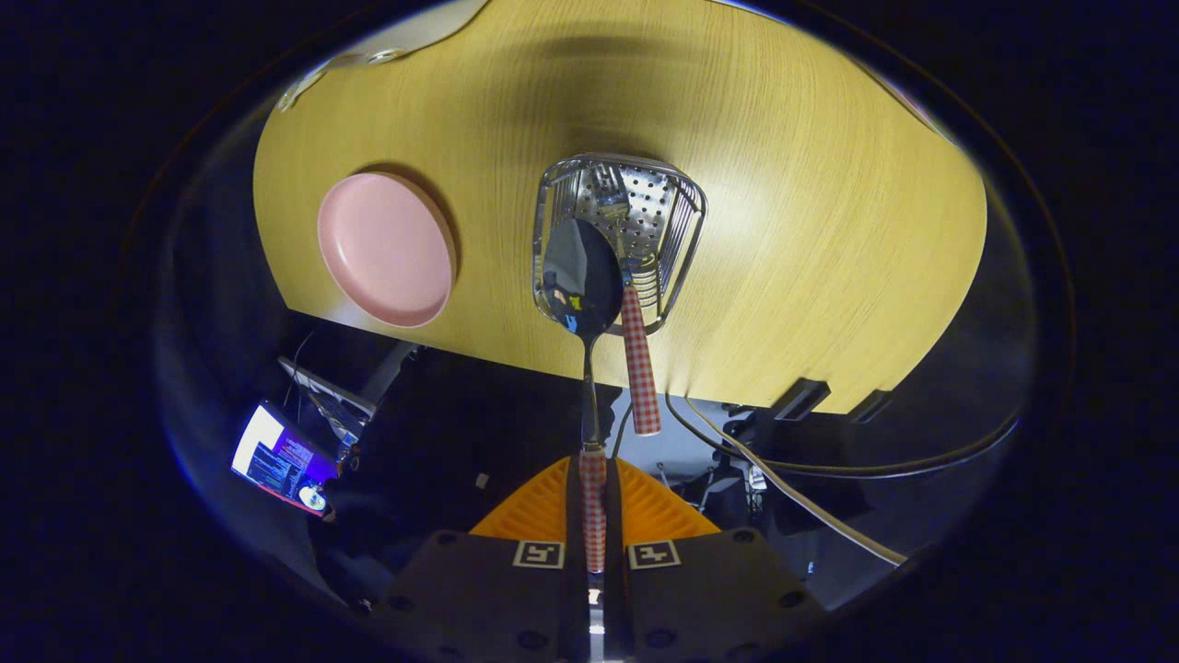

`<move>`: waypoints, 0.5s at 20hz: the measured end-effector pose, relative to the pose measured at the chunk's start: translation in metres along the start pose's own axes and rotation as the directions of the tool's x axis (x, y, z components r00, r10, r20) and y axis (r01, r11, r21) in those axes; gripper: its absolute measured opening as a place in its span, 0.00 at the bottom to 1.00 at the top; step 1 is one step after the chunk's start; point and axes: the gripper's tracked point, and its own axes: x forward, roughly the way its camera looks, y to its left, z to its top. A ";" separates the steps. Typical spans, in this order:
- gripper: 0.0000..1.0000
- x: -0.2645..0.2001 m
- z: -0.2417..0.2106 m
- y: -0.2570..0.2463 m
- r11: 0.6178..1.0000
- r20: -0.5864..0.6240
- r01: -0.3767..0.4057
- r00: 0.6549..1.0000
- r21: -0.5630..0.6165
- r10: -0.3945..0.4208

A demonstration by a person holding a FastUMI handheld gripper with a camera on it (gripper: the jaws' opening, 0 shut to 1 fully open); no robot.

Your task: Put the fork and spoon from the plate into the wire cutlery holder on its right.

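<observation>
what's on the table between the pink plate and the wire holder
Nothing: in the gripper view, bare wood separates the plate from the holder.

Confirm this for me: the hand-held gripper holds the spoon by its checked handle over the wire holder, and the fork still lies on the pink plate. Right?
Not quite. The fork already stands in the wire holder, handle up; the pink plate is bare, as the gripper view shows. The rest holds: the hand-held gripper grips the spoon over the holder.
</observation>
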 end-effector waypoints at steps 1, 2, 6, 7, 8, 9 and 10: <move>0.11 0.003 0.003 -0.002 1.000 -0.023 0.016 1.000 0.002 -0.016; 0.10 0.004 0.008 -0.003 1.000 -0.041 0.026 0.999 0.007 -0.025; 0.11 0.010 0.026 -0.006 0.999 -0.066 0.033 0.997 0.026 -0.031; 0.13 0.011 0.030 -0.006 0.999 -0.066 0.028 0.997 0.031 -0.026; 0.13 0.011 0.033 -0.005 0.999 -0.066 0.024 0.998 0.035 -0.022; 0.13 0.013 0.035 -0.005 0.999 -0.065 0.021 0.998 0.038 -0.019; 0.13 0.013 0.038 -0.005 0.999 -0.061 0.016 0.998 0.042 -0.014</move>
